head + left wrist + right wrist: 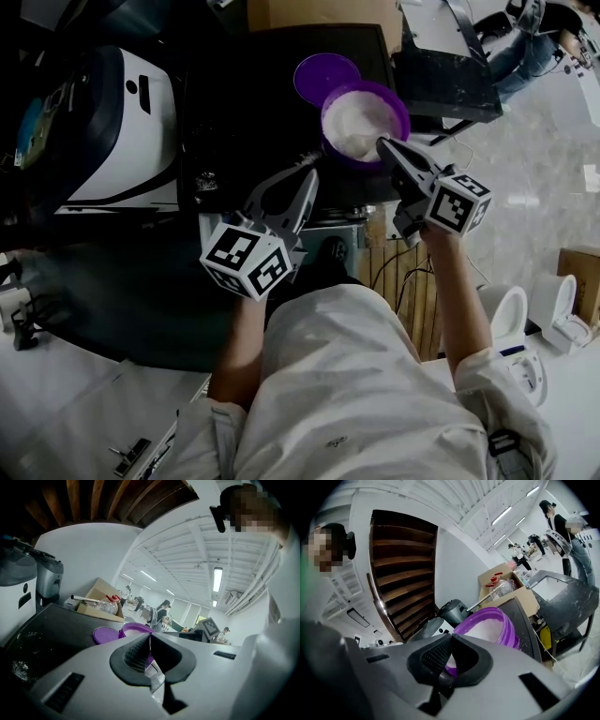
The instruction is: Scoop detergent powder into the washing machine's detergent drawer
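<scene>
Right tool point(451, 637) closed, purple tub point(508, 631) partly hidden

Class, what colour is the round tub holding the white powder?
Purple round tub, clearest in head view.

The tub point(364, 120) is set on the table point(244, 103), toward its right side, and powder point(356, 127) is held in it. The lid point(326, 79) is laid flat on the table just behind and left of the tub. A box point(323, 11) is placed behind the table, and an appliance point(122, 122) is stood to its left. The left hand-held gripper point(312, 173) is held over the table's front edge, left of the tub and apart from it. The right hand-held gripper point(382, 142) is placed at the tub's front rim.
</scene>
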Tool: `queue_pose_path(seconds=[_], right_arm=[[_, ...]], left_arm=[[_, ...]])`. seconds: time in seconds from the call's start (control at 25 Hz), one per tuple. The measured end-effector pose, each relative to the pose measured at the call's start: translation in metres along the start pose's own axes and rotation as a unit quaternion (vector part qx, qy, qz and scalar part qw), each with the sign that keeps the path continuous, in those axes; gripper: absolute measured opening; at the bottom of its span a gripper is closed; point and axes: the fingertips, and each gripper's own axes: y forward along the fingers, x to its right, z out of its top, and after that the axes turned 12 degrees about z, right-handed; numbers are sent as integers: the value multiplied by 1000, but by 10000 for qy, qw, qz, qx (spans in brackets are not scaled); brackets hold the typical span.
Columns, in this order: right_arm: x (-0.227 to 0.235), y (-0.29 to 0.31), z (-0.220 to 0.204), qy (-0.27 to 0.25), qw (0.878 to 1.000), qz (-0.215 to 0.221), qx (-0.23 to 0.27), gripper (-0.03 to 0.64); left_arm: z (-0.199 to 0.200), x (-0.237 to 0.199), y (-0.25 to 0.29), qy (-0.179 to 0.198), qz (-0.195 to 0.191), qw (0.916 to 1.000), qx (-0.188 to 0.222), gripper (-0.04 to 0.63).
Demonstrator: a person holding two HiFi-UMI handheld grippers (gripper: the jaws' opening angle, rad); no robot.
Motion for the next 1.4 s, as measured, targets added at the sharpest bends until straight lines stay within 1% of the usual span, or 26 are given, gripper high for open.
queue_pose_path(seconds=[0.24,0.44,0.64,0.76,0.88,0.96,1.08,1.4], right_arm=[[3,-5,15,461,9973,-7,576,11],[8,-14,17,1071,9877,170,1123,11],[9,-17,20,1360,9805,284,1393,11],[11,-19,22,1660,9721,426,1603,11],[13,-22,26,2021,9590,622,1884,11],[13,-23,28,2173,9522,735,2016,11],[10,-24,30,2314,9450,899,2131,11],[-13,-19,30,2251,9430,1158,2160,11]], left_arm=[[1,1,-1,10,-2,10000,19,20],[0,2,-2,20,5,10000,19,20],[0,4,-1,-2,9,10000,27,20],[-1,5,-1,-12,16,10000,43,20],[-1,6,-2,-5,28,10000,58,20],[-1,5,-4,-5,56,10000,63,20],[-1,3,-7,-16,106,9999,65,20],[-6,-2,-22,-48,150,9999,65,20]])
